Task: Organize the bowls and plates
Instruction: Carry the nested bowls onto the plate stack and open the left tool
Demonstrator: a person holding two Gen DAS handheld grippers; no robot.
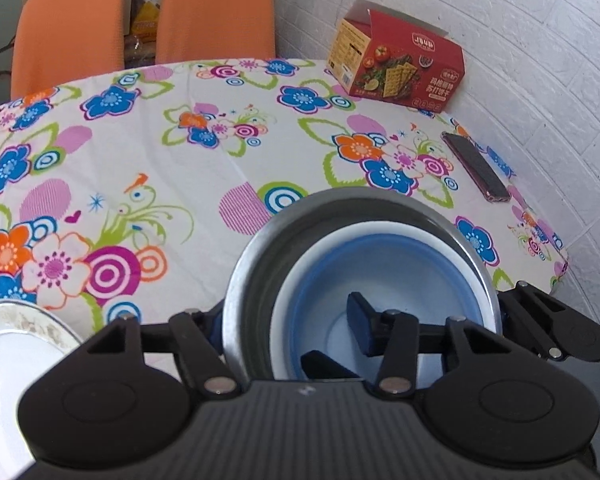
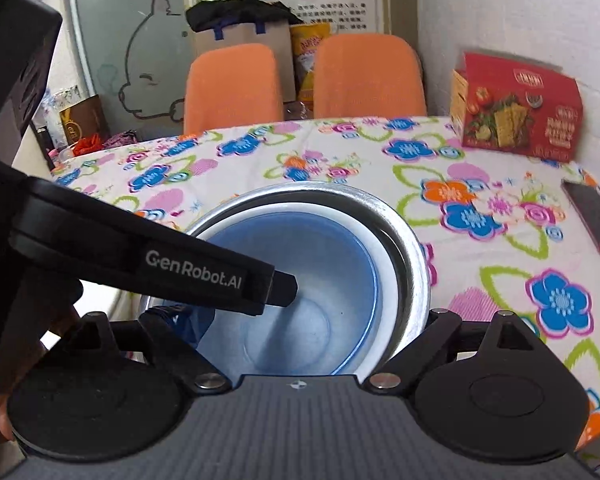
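**Left jaws astride the nested bowls**

Fingers [image 1: 360,320] of the left gripper [image 1: 286,312] stand open. One is inside the round blue plastic bowl [image 1: 380,264], the other outside the round steel bowl [image 1: 256,248] that holds it, and neither grips. The stack sits at six o'clock on the flowered tablecloth [image 1: 180,160]. Best to close squarely across the walls, then lift level. The right gripper [image 2: 304,318] gapes, empty. The finger reads "GenRobot.AI". The red cardboard cracker box [image 1: 400,68], at two o'clock, bears Chinese print.
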